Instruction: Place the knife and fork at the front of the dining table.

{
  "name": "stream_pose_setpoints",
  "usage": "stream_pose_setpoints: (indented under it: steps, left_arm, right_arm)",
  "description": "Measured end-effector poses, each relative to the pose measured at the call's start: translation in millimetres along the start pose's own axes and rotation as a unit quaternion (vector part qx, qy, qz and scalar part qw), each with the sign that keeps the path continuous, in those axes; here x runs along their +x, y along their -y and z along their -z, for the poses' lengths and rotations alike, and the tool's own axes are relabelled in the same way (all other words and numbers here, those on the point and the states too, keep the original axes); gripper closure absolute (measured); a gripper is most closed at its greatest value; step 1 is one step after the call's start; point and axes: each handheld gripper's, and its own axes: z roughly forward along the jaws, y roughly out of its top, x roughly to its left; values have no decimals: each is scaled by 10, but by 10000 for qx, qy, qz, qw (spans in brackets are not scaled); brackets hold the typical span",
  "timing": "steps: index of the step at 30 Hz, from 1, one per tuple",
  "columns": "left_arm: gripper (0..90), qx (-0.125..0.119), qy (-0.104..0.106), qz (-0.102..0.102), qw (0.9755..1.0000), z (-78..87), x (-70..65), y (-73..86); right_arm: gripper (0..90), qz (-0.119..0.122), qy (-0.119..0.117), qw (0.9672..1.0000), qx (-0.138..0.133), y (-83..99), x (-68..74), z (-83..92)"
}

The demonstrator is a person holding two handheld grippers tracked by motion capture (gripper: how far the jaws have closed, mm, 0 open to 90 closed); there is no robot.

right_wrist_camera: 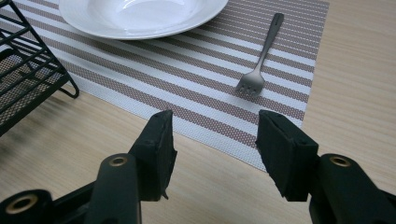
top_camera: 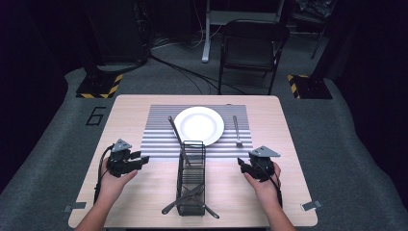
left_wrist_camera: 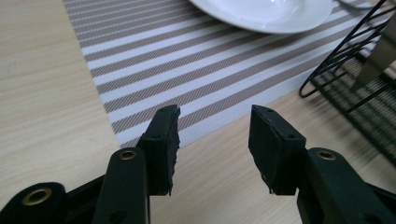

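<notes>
Cutlery layout is midway: fork (top_camera: 237,131) is lying on the striped placemat (top_camera: 159,134) right of the white plate (top_camera: 198,125), more utensils sitting in the wire caddy (top_camera: 191,178). Left hand-held gripper (top_camera: 143,159) and right hand-held gripper (top_camera: 240,163) are hovering half-open, empty, flanking the caddy over the counter (top_camera: 130,108). Next move, I'd say: reaching into the caddy for another piece.

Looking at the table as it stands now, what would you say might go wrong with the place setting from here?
The wire caddy lies on its side with utensils poking out of its near end; pulling one could drag or roll it. A long utensil leans from the caddy beside the plate and might knock its rim if lifted carelessly. The fork lies flat on the striped mat, so the open right gripper may slip off it.
</notes>
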Motion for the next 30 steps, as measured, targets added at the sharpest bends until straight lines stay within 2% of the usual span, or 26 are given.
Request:
stream_pose_setpoints:
  steps: [5,9,13,16,22,30]
  left_arm:
    - [542,-111,163,-134,9997,59,-165,-192]
    - [548,-192,284,-245,9991,87,-294,-343]
    - [550,-168,399,-434,9981,104,-414,-497]
    - [550,-189,470,-501,9975,93,-498,-591]
    - [559,-188,575,-616,9963,39,-613,-728]
    - [573,-192,684,-606,9956,-52,-711,-809]
  right_arm:
    - [458,-103,7,9999,-7,12,-48,2]
    - [457,-88,9,10000,7,19,-62,-5]
    - [458,-96,1,10000,11,21,-59,-7]
    - [458,-136,3,9999,0,20,-64,1]
    - [458,-145,10,9999,0,26,-82,1]
    - [458,-203,9,9998,9,31,-99,-1]
